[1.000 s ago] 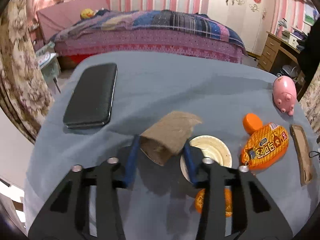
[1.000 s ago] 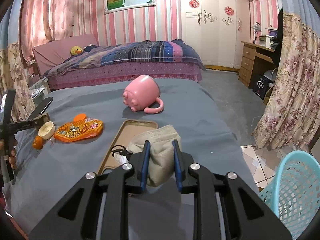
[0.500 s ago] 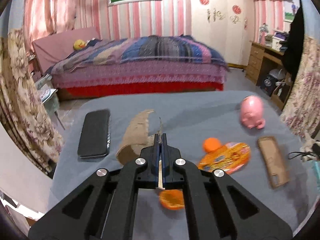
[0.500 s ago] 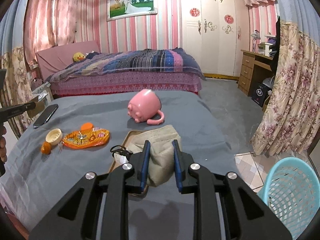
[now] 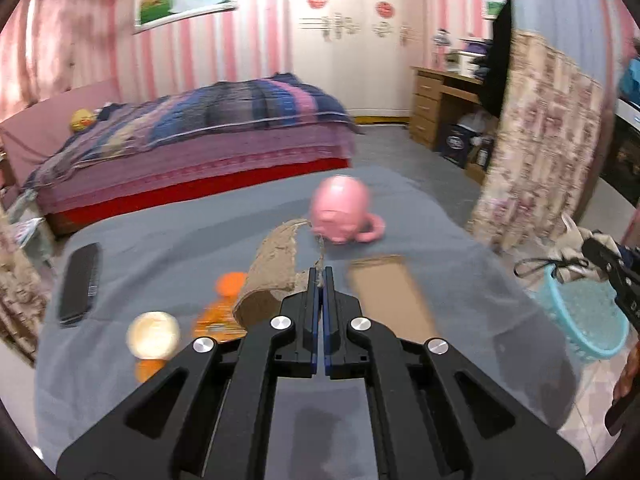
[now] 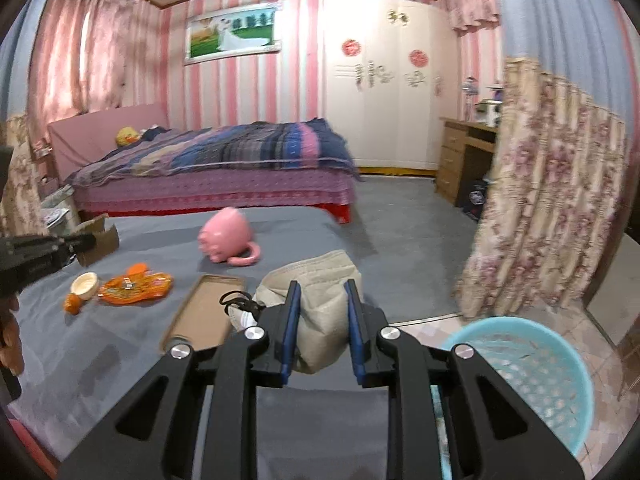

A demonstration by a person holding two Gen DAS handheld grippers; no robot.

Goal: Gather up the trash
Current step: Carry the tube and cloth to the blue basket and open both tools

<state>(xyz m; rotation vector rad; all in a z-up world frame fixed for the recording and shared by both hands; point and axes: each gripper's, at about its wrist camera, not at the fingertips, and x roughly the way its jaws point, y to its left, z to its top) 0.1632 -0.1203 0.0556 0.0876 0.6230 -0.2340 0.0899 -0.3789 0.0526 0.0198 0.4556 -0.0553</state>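
Observation:
My left gripper [image 5: 321, 277] is shut on the thin edge of a torn brown cardboard tube [image 5: 272, 272], which it holds above the grey table [image 5: 180, 248]. In the right wrist view, that gripper [image 6: 78, 242] and its cardboard [image 6: 102, 240] hang at the far left. My right gripper [image 6: 322, 288] is shut on a beige face mask [image 6: 324, 320] with black ear loops, up off the table near its right edge. A light-blue mesh basket [image 6: 528, 364] stands on the floor just right of it. An orange wrapper [image 6: 136, 288] and a cream lid [image 6: 85, 283] lie on the table.
A pink pig mug [image 6: 226, 240] lies on its side mid-table, with a brown phone case [image 6: 204, 312] in front of it. A black phone [image 5: 80, 280] rests at the left edge. A floral curtain [image 6: 552, 200] hangs beyond the basket. A bed is behind the table.
The left jaws closed on the cardboard tube, lifted it and swung right. The right gripper carried the mask up and rightward, bringing the basket closer.

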